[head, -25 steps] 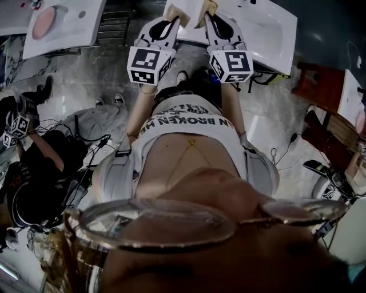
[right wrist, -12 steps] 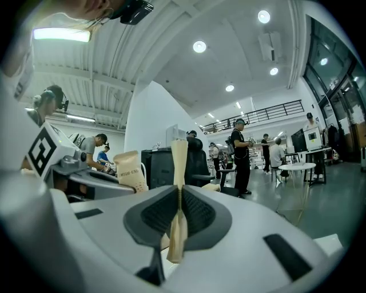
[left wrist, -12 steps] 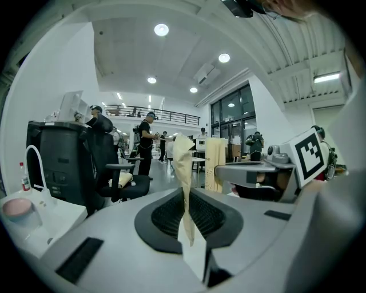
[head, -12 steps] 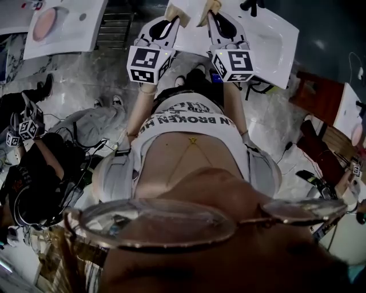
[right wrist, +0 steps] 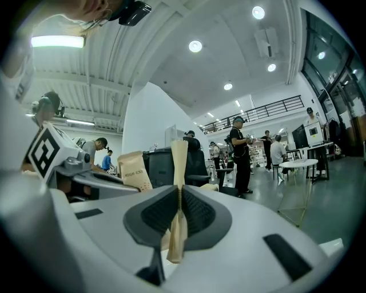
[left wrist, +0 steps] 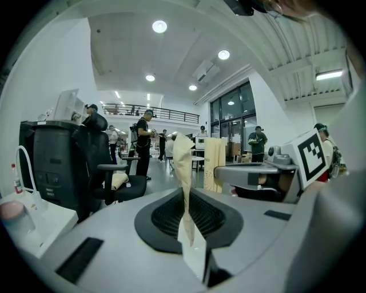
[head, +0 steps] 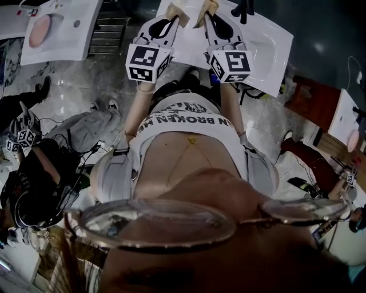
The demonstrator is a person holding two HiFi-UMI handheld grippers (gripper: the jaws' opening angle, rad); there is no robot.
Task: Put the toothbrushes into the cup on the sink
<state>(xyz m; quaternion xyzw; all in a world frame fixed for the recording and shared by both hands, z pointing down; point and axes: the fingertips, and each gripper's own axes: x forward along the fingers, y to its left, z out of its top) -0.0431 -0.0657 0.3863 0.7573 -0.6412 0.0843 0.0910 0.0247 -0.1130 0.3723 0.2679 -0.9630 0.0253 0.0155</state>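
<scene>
No toothbrush and no cup shows in any view. In the head view my left gripper (head: 178, 11) and right gripper (head: 207, 7) are held side by side in front of the person's body. Their tips reach over the near edge of a white sink (head: 266, 40) that has a black faucet (head: 243, 7). Both are shut, the beige pads pressed together with nothing between them. The left gripper (left wrist: 183, 171) and the right gripper (right wrist: 178, 171) both point level out into a large hall, away from the basin.
A second white sink (head: 57, 28) with a pink basin stands at the upper left. A seated person with grippers (head: 34, 166) and cables are on the floor at left. A black office chair (left wrist: 100, 171) and several standing people fill the hall.
The head view has shifted, so the sink slid slightly left and its black faucet came into view at the top. Both grippers stay together and shut.
</scene>
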